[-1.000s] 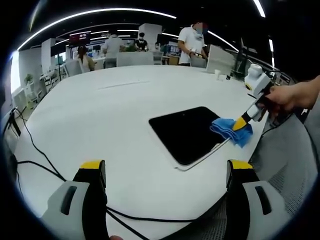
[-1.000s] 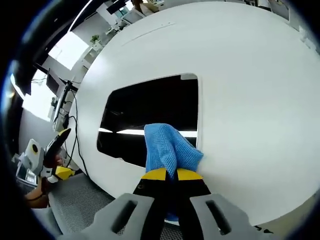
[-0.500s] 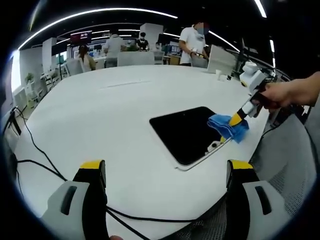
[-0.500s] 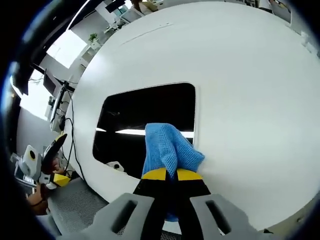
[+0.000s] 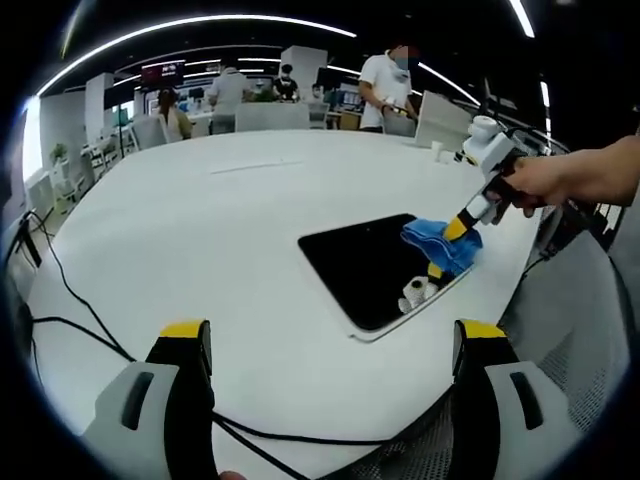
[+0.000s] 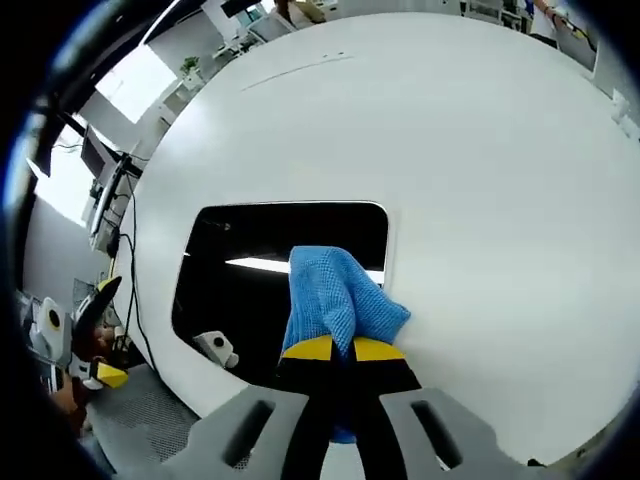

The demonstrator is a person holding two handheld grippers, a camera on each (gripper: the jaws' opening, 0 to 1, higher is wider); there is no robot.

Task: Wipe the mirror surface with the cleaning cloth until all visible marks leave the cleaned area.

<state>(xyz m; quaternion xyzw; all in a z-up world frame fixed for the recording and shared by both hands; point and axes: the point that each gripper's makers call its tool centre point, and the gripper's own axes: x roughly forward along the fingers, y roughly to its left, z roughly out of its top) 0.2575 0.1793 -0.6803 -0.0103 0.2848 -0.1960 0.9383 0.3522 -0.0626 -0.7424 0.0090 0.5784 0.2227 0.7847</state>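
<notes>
A dark rectangular mirror (image 5: pixel 375 265) (image 6: pixel 270 275) lies flat on the white table (image 5: pixel 200 230) near its right edge. My right gripper (image 6: pixel 335 350) is shut on a blue cleaning cloth (image 6: pixel 335 300) and presses it on the mirror's right end. In the left gripper view that gripper (image 5: pixel 455 228) comes in from the right, held by a hand (image 5: pixel 575 180), with the blue cloth (image 5: pixel 438 243) on the mirror's far corner. My left gripper (image 5: pixel 335 335) stands open low over the table's near edge, well short of the mirror. The right gripper view catches the left gripper (image 6: pixel 95 335) far left, small.
Black cables (image 5: pixel 70 310) run over the table's near left part. Several people (image 5: pixel 385 85) and desks stand beyond the far edge. A grey mesh chair (image 5: pixel 580 340) sits off the table's right side. A reflection of a gripper (image 5: pixel 415 292) shows in the mirror.
The right gripper has slid the blue cloth further onto the mirror, away from its near corner toward the middle of that end. The left gripper has stayed still.
</notes>
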